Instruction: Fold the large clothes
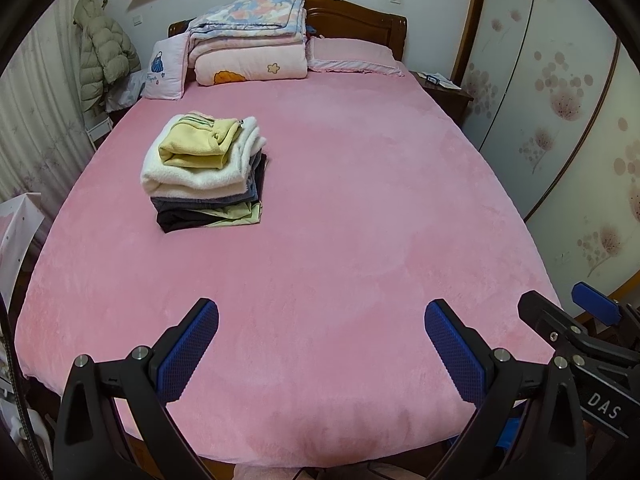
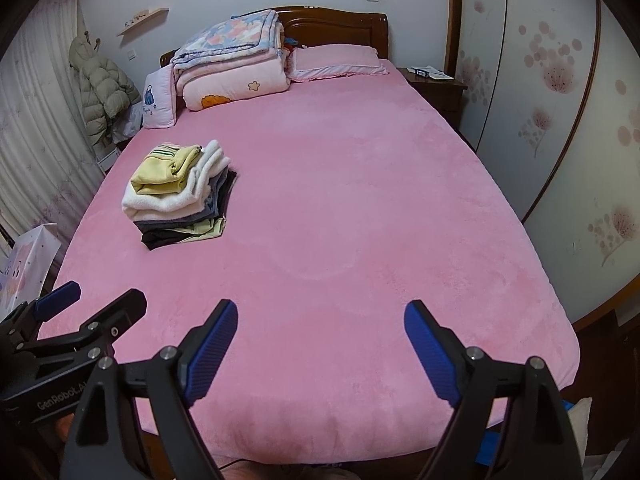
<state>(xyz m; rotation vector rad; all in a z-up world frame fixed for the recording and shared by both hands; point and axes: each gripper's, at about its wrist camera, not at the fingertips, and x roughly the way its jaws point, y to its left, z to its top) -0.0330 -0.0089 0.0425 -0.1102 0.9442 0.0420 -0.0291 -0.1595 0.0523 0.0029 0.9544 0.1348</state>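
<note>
A stack of folded clothes (image 1: 206, 172) sits on the left half of the pink bed (image 1: 340, 208), a yellow garment (image 1: 198, 144) on top. The left gripper (image 1: 322, 320) and right gripper (image 2: 320, 320) hang side by side over the bed's near edge, well apart from the stack, both spread wide and holding nothing. Folded quilts (image 1: 248, 40) and a pillow (image 1: 352, 56) lie against the headboard (image 1: 360, 20).

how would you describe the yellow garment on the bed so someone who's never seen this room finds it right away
Start at the big bed with the pink cover; a stack of folded clothes sits on its left half, well short of the pillows. The yellow garment is the small folded piece at the very top, resting on a fluffy white one. It alone is bright yellow with green stripes along one edge.
</note>
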